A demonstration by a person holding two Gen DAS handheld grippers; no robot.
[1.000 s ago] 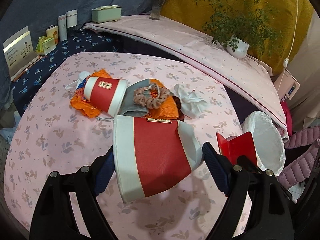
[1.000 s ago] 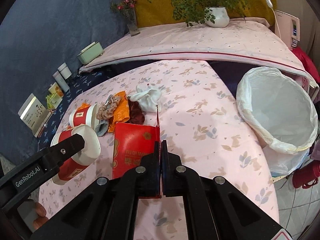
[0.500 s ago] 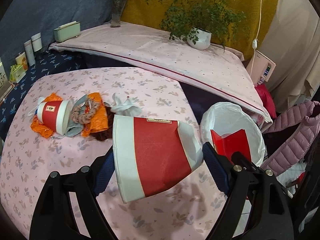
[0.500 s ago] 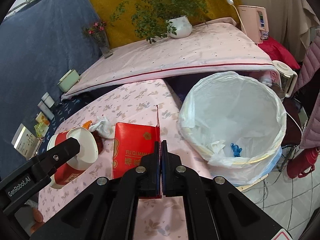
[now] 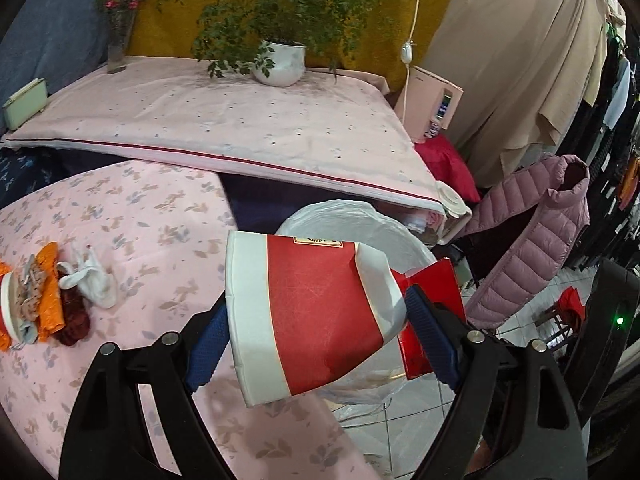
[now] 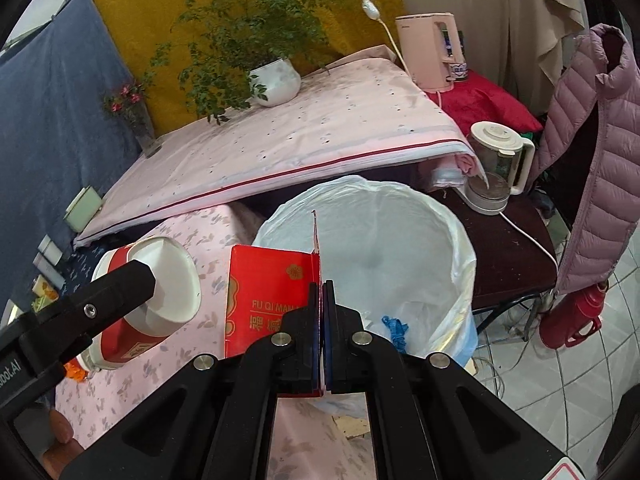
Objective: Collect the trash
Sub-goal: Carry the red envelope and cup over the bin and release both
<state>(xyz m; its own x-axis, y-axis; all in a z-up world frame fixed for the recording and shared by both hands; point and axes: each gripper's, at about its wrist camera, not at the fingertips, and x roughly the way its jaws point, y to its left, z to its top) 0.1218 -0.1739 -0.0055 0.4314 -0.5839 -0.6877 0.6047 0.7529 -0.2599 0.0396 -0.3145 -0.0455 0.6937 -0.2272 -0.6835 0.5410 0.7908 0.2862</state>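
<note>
Gripping a red-and-white paper cup [image 5: 316, 316] on its side between the blue pads, left claw [image 5: 316, 340] part-open around it, held at the table [image 5: 152, 216] edge just beside the white-lined trash bin [image 6: 420, 240]. Pinching a red paper box [image 6: 272, 292] by one flap, right claw [image 6: 323, 320] closed nearly flat on it, box upright over the near rim of the bin. Lying inside the bin: white tissue and a blue scrap [image 6: 394, 328]. Left on the table, well apart from both claws: another cup [image 5: 6, 308], orange wrappers [image 5: 50, 292], a scrunchie and a crumpled white tissue [image 5: 94, 280]
</note>
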